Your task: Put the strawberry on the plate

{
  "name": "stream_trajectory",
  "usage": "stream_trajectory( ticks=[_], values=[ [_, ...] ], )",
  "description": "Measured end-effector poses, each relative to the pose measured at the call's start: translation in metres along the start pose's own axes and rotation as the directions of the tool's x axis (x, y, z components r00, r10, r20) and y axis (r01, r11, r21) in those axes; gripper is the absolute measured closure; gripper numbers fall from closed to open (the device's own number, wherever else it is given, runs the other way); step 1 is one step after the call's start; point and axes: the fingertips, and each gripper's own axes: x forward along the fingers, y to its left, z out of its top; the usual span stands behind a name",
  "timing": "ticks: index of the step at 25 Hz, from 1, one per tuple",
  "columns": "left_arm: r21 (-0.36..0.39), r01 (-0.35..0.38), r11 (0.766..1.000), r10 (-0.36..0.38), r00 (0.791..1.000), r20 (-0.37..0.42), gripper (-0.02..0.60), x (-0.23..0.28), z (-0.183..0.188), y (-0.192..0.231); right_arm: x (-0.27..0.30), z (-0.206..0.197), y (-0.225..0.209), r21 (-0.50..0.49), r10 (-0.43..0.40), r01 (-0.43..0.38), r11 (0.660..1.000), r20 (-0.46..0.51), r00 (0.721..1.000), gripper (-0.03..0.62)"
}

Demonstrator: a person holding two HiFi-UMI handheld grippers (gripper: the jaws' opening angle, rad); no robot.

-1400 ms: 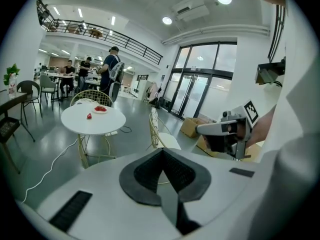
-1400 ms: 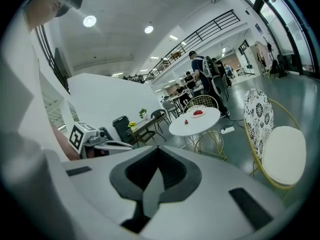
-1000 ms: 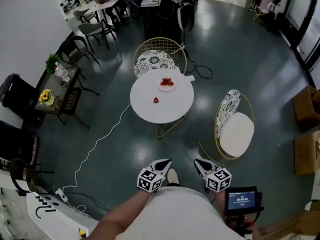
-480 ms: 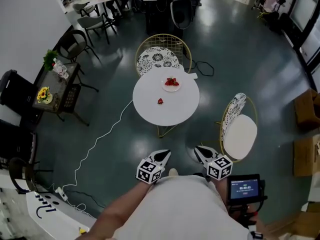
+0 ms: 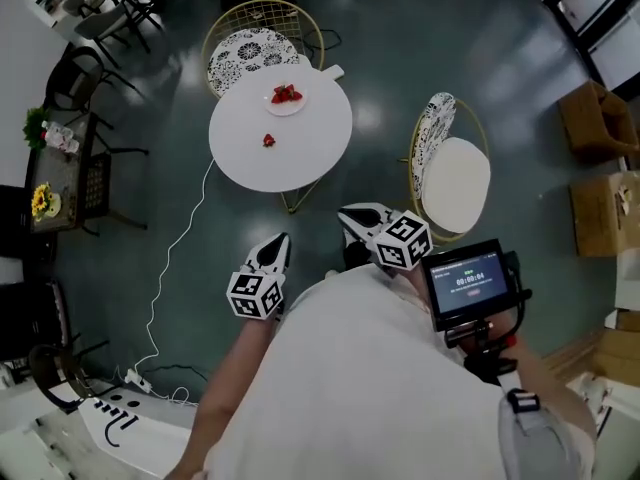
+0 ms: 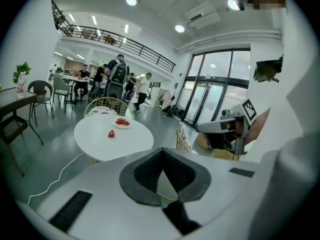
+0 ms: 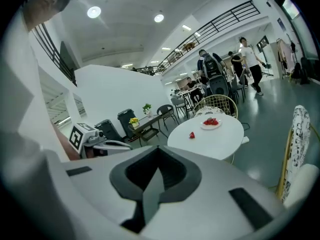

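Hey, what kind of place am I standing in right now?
Probably an open lobby or café-style lounge in an office building: a round white table with a gold wire chair beside it, a railed upper balcony, and tall glass doors.

A lone red strawberry lies on the table, near the white plate.

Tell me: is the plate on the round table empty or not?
Not empty. The plate holds some red strawberries; one more strawberry lies apart on the white table.
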Motion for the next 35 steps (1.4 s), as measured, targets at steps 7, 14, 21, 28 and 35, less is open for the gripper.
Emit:
stream_trajectory(
  ticks=[7,14,21,28,35],
  values=[
    [-0.042,-0.038,0.998,0.037,0.999,-0.018,0.577,0.050,0.017,0.024,0.027,0.023,-0.057,0.017,0.035,-0.034,0.999,-0.006,0.999,0.589],
    [-0.037,-0.043,0.998,0.043,0.999,-0.017,0.577,0.102,0.052,0.037,0.047,0.047,-0.107,0.035,0.051,-0.050,0.998,-0.021,0.998,0.589],
    [-0.051,-0.086,0.995,0.084,0.996,-0.040,0.577,0.136,0.074,0.055,0.068,0.071,-0.138,0.043,0.107,-0.105,0.994,-0.037,0.994,0.589],
    [-0.075,-0.155,0.985,0.150,0.986,-0.076,0.577,0.193,0.085,0.092,0.107,0.084,-0.190,0.058,0.182,-0.178,0.982,-0.078,0.980,0.589],
    [-0.090,-0.161,0.983,0.154,0.985,-0.076,0.577,0.191,0.088,0.085,0.102,0.084,-0.193,0.054,0.183,-0.179,0.982,-0.087,0.979,0.589]
  ],
)
